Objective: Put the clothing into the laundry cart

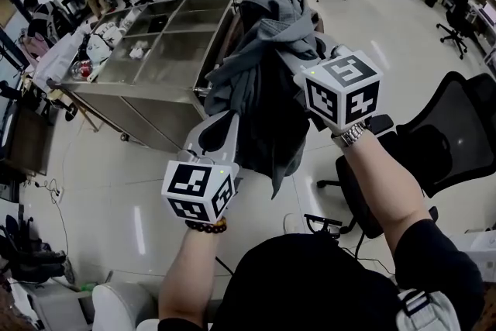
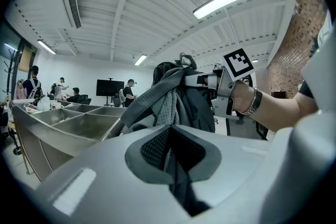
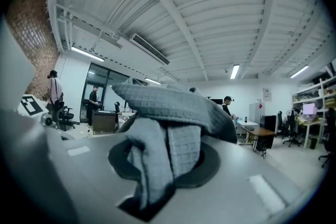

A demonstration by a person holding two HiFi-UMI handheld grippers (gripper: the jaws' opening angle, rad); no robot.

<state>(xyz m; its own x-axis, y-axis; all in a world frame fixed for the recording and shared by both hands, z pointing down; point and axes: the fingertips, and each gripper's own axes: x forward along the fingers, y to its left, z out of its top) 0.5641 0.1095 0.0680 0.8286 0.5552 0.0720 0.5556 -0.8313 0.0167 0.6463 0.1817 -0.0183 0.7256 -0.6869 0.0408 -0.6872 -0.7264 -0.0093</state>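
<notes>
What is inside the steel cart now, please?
A white crumpled item lies in one compartment of the cart, more white things at its left end. The held clothing covers its right edge.

Head view looks steeply down; both gripper views sit close behind their jaws, tilted upward; all three share the clothing bundle (image 1: 263,81).

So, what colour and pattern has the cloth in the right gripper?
Grey cloth, small square waffle grid; clearest in right gripper view.
</notes>
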